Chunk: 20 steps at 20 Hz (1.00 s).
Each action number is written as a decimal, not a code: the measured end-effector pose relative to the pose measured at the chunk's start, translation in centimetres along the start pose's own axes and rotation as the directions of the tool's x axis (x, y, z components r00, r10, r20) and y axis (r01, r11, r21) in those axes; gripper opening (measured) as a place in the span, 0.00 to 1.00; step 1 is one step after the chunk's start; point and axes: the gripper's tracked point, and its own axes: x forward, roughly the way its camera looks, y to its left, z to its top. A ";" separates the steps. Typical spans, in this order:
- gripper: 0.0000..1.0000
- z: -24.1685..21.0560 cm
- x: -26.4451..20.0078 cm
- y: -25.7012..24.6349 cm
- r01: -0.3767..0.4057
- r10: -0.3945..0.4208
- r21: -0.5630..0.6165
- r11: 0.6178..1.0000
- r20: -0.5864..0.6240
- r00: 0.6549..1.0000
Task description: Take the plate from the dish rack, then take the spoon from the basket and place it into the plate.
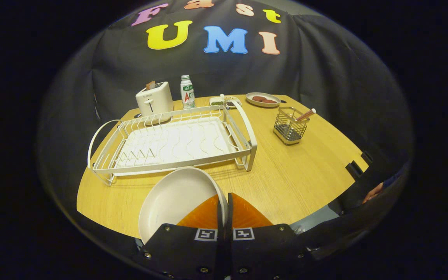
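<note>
My gripper [224, 200] is shut on the rim of a cream plate [173, 198]. Its orange fingers [243, 214] pinch the plate's right edge, and the plate tilts to their left over the near part of the wooden table [286, 175]. Just beyond the plate stands the white wire dish rack [173, 142], with nothing in it. Farther off to the right of the fingers sits a small metal wire basket [290, 126]. A spoon with a reddish handle and white tip [306, 114] leans out of it.
A white toaster [154, 99] and a green-labelled bottle [187, 91] stand behind the rack. A small dish [226, 101] and a plate of dark food [263, 99] sit at the far edge. A person's hand [371, 193] shows at the table's right corner.
</note>
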 end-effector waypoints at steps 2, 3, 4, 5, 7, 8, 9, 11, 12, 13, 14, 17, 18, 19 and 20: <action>0.00 -0.3 1.3 0.6 -0.031 0.031 0.052 0.998 -0.010 0.999; 0.01 -0.3 1.8 0.7 -0.036 0.038 0.069 0.997 -0.018 0.999; 0.01 -0.4 2.3 0.7 -0.042 0.044 0.084 0.996 -0.023 0.999; 0.01 -0.2 2.6 0.7 -0.046 0.048 0.095 0.994 -0.022 0.999; 0.02 0.2 2.9 0.2 -0.027 0.029 0.100 0.995 -0.020 0.999; 0.06 0.1 2.9 -0.1 -0.017 0.020 0.097 0.995 -0.025 0.999; 0.10 0.6 2.8 -0.3 -0.008 0.009 0.093 0.996 -0.010 1.000; 0.14 2.1 2.5 -1.0 0.017 -0.018 0.067 0.998 0.024 1.000; 0.17 2.5 2.3 -1.3 0.026 -0.027 0.055 0.998 0.032 0.999; 0.19 3.3 2.0 -1.5 0.031 -0.033 0.043 0.999 0.045 0.998; 0.19 4.2 1.8 -1.8 0.036 -0.038 0.034 0.999 0.064 0.997; 0.19 7.6 1.2 -3.8 0.074 -0.075 0.016 0.997 0.130 0.989; 0.19 9.0 1.1 -4.7 0.093 -0.093 0.011 0.996 0.153 0.984; 0.19 10.1 1.1 -5.6 0.111 -0.111 0.007 0.994 0.171 0.979; 0.19 11.3 1.3 -6.7 0.130 -0.129 0.003 0.991 0.188 0.974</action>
